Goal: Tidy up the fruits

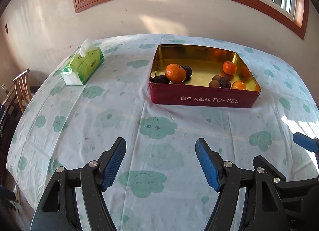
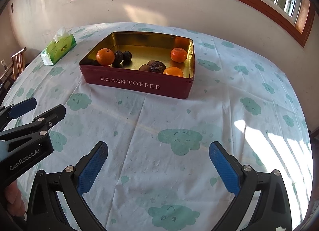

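A red toffee tin (image 1: 203,100) (image 2: 139,86) with a gold inside stands on the table ahead of both grippers. It holds a large orange (image 1: 175,73) (image 2: 105,56), two smaller oranges (image 1: 229,68) (image 2: 178,55), dark round fruits (image 1: 188,70) (image 2: 127,55) and small brown ones (image 1: 216,80) (image 2: 144,68). My left gripper (image 1: 160,146) is open and empty, low over the cloth, well short of the tin. My right gripper (image 2: 158,149) is open and empty, also short of the tin. The left gripper also shows at the left edge of the right wrist view (image 2: 37,105).
A green tissue box (image 1: 82,65) (image 2: 58,48) lies at the far left of the table. The table has a white cloth with green cloud prints (image 1: 157,127). A wall with a wood-framed window is behind. A wooden chair (image 1: 21,85) stands at the left.
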`<act>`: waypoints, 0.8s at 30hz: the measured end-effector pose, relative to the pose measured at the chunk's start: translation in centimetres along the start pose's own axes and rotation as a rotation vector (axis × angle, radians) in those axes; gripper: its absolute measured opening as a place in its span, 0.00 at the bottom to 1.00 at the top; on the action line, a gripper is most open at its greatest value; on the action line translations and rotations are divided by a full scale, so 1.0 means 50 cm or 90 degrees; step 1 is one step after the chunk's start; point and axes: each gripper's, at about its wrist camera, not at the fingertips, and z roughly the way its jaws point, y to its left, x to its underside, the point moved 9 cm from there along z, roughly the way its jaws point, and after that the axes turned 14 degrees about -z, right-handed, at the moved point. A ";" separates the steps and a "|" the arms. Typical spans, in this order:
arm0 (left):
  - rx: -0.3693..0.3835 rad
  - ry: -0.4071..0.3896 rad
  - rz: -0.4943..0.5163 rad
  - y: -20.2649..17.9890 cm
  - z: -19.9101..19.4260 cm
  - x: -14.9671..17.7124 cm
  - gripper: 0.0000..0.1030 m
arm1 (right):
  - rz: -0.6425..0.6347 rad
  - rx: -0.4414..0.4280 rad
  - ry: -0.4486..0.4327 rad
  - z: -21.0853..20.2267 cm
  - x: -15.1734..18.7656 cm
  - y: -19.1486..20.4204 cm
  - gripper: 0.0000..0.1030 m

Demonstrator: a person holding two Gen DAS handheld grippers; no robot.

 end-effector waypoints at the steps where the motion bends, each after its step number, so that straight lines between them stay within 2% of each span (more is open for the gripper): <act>1: 0.001 0.001 0.000 0.000 0.000 0.000 0.71 | 0.002 0.001 0.000 -0.002 0.001 -0.001 0.98; 24: 0.014 0.005 0.014 -0.034 -0.002 -0.005 0.71 | 0.029 0.009 0.005 0.003 0.009 -0.029 0.98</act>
